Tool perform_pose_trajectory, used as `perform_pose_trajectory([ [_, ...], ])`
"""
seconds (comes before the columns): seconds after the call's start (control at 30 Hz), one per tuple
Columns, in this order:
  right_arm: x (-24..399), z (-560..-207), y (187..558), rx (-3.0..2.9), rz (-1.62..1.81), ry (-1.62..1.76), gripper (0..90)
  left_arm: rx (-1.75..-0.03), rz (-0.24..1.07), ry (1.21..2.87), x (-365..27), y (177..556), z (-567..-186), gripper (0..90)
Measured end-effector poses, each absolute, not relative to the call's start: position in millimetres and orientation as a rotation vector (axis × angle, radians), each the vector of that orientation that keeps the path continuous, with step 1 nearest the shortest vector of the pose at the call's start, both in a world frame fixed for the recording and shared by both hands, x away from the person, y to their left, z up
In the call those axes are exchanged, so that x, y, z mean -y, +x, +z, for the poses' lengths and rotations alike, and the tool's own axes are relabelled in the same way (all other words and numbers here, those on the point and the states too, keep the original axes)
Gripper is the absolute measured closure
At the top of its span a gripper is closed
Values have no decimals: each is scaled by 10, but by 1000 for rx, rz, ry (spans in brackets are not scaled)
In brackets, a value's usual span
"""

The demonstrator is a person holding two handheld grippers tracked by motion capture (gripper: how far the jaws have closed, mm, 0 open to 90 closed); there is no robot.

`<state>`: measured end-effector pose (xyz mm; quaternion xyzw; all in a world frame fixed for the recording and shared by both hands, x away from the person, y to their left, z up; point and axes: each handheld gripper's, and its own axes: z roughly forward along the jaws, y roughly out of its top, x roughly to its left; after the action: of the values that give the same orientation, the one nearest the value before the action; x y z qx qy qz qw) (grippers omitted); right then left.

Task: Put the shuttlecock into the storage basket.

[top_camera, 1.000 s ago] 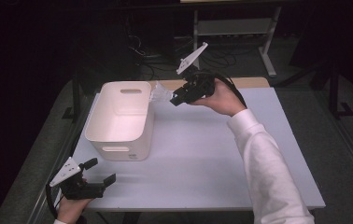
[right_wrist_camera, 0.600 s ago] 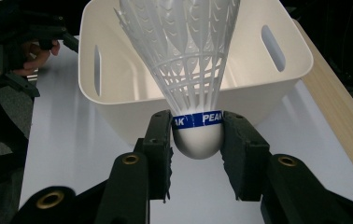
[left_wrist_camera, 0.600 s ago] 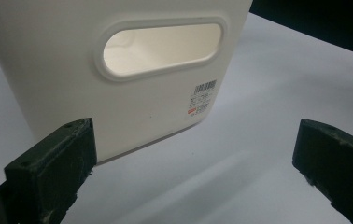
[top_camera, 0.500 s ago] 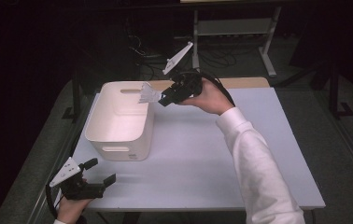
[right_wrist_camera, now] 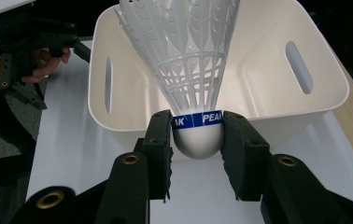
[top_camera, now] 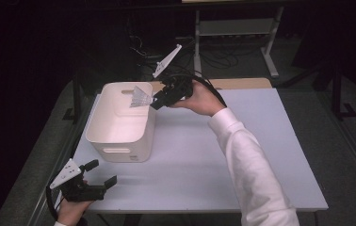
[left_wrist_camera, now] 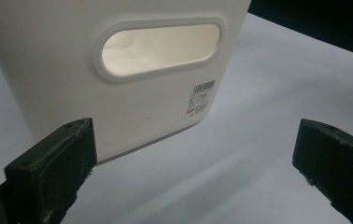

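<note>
My right claw (right_wrist_camera: 197, 140) grips the shuttlecock (right_wrist_camera: 188, 70) by its rounded cork base, just below the blue band, holding it over the bin's (top_camera: 119, 141) near rim. It looks feather-light; the plastic skirt would crush easily, so I judge the firm base the right hold. Since a second ago, shuttlecock and claw have travelled left towards the bin. My left claw (top_camera: 101, 173) rests gaping, empty, at the tabletop (top_camera: 261, 141) edge.
</note>
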<state>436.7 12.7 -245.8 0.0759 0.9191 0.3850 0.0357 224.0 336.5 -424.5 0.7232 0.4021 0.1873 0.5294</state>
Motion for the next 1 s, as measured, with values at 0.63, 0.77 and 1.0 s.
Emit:
perform_pose_trajectory([
  [0.63,-450,-2496,4374,-2860,1234,173,623,-951,450,1730,-3378,2241,-4240,0],
  [0.77,-559,-2514,4354,-2884,1225,150,623,-955,447,1722,-3369,2242,-4244,0],
  [1.0,-692,-2567,4340,-2905,1216,126,623,-948,450,1727,-3374,2243,-4244,0],
])
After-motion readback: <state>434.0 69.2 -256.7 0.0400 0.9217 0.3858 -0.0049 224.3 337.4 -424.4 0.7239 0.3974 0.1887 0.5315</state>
